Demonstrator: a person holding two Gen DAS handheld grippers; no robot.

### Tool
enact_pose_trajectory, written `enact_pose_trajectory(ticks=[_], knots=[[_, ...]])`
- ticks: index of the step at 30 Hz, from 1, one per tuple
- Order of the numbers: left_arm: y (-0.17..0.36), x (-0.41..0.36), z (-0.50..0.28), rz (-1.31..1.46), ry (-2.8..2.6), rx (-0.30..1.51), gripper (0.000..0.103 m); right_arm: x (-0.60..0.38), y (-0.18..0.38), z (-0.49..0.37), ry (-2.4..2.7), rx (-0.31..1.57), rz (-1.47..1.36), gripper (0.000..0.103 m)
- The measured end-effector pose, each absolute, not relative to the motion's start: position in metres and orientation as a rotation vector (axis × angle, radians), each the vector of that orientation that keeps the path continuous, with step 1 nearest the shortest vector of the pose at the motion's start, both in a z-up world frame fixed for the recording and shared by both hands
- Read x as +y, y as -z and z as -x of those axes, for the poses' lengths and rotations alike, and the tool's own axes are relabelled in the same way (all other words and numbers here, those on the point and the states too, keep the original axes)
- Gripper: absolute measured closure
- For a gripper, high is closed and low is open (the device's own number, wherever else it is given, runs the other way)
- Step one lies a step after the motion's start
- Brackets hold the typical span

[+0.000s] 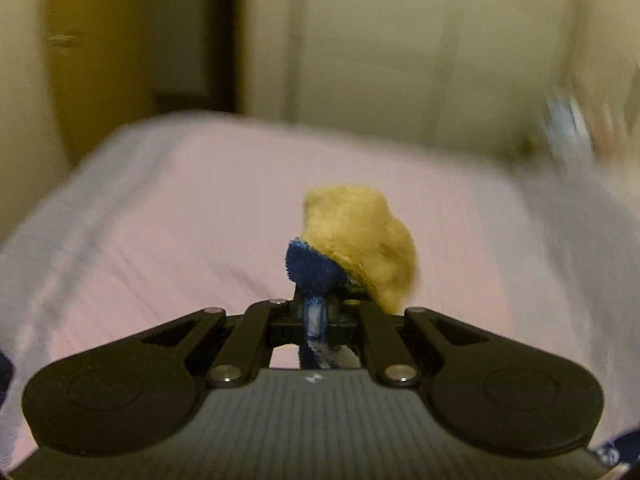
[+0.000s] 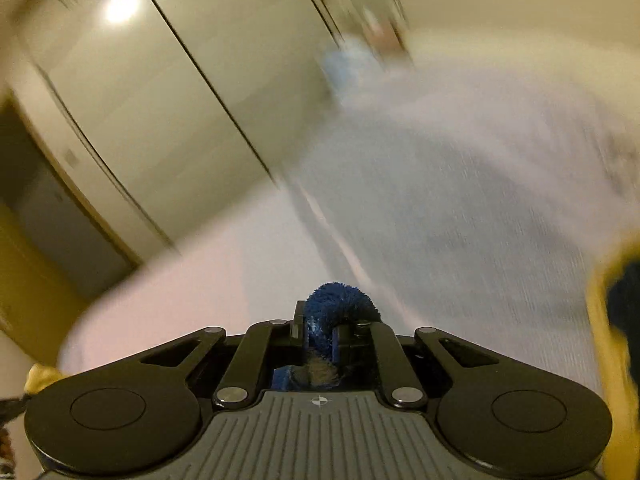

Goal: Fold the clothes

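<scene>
A fleecy blue and yellow garment (image 1: 352, 248) bunches up out of my left gripper (image 1: 316, 304), whose jaws are shut on it above the pale pink bedsheet (image 1: 160, 220). In the right wrist view another blue tuft of the garment (image 2: 340, 304) pokes up from my right gripper (image 2: 324, 328), also shut on the cloth. More yellow and blue cloth (image 2: 616, 320) hangs at the right edge of that view, and a yellow bit (image 2: 40, 376) shows at the lower left. Both views are blurred by motion.
The bed (image 2: 200, 280) fills the lower half of both views. Behind it stand cream wardrobe doors (image 1: 400, 60) and a yellow door (image 1: 92, 60) on the left. Blurred bluish items (image 1: 568, 120) lie near the bed's far right corner.
</scene>
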State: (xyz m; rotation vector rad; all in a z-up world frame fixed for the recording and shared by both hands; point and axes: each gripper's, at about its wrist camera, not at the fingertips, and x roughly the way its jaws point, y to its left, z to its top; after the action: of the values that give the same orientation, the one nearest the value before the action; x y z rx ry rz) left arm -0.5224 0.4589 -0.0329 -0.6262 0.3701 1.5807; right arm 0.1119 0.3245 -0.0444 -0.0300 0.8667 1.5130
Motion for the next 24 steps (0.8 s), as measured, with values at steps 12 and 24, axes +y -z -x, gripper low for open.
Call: enact_pose_trajectory(ticks=[12, 24], knots=[[-0.050, 0.216, 0.682, 0.671, -1.766, -0.113, 0.090, 0.228, -0.056, -0.147, -1.703, 0.733, -0.163, 0.094], [0.193, -0.039, 0.683, 1.419, -2.058, 0.269, 0.085, 0.061, 0.152, -0.166, -1.248, 1.325, 0.584, 0.071]])
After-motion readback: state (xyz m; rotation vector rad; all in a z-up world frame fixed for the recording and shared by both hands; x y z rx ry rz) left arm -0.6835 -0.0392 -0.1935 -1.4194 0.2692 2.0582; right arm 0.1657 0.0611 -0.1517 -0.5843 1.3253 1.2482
